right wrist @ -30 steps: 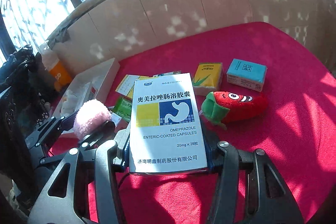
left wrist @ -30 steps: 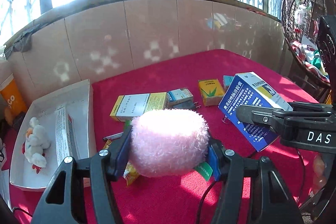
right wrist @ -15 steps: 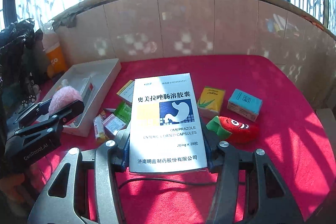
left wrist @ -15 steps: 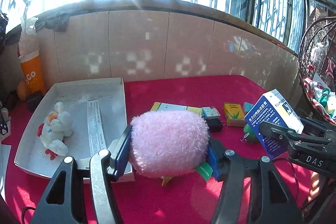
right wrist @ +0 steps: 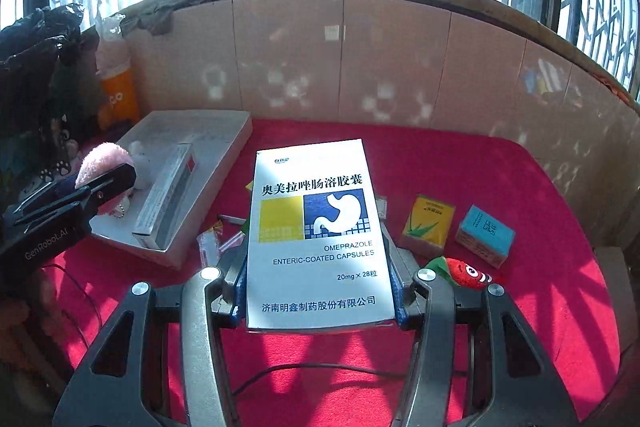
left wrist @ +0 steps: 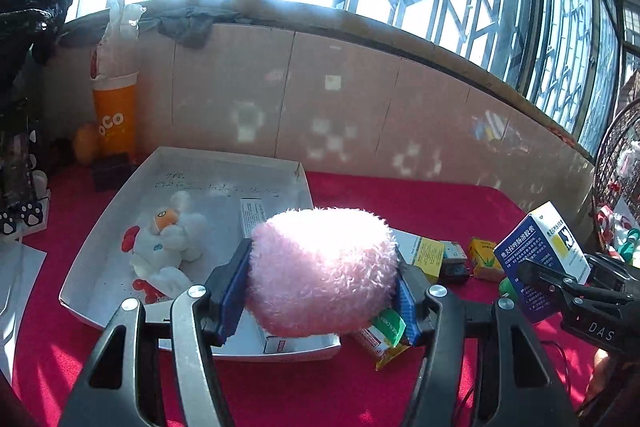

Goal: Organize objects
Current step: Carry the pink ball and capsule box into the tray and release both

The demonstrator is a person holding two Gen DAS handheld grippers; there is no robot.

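Note:
My left gripper (left wrist: 322,291) is shut on a fluffy pink plush toy (left wrist: 320,267) and holds it above the near right corner of a white cardboard tray (left wrist: 100,239). The tray holds a white plush rabbit (left wrist: 168,247) and a long box (right wrist: 168,199). My right gripper (right wrist: 320,291) is shut on a white and blue omeprazole medicine box (right wrist: 316,227), held above the red table. That box also shows at the right of the left wrist view (left wrist: 544,263). The left gripper and pink toy show at the left of the right wrist view (right wrist: 104,167).
On the red tablecloth (right wrist: 520,327) lie a yellow box (right wrist: 428,223), a light blue box (right wrist: 484,235), a red strawberry plush (right wrist: 464,271) and several small packets (right wrist: 208,247). An orange cup (left wrist: 114,119) stands behind the tray by the tiled wall. A cable (right wrist: 320,371) lies near me.
My left gripper has carried the pink toy left, from over the loose boxes to over the tray's near right corner. My right gripper still holds the medicine box and has turned slightly left.

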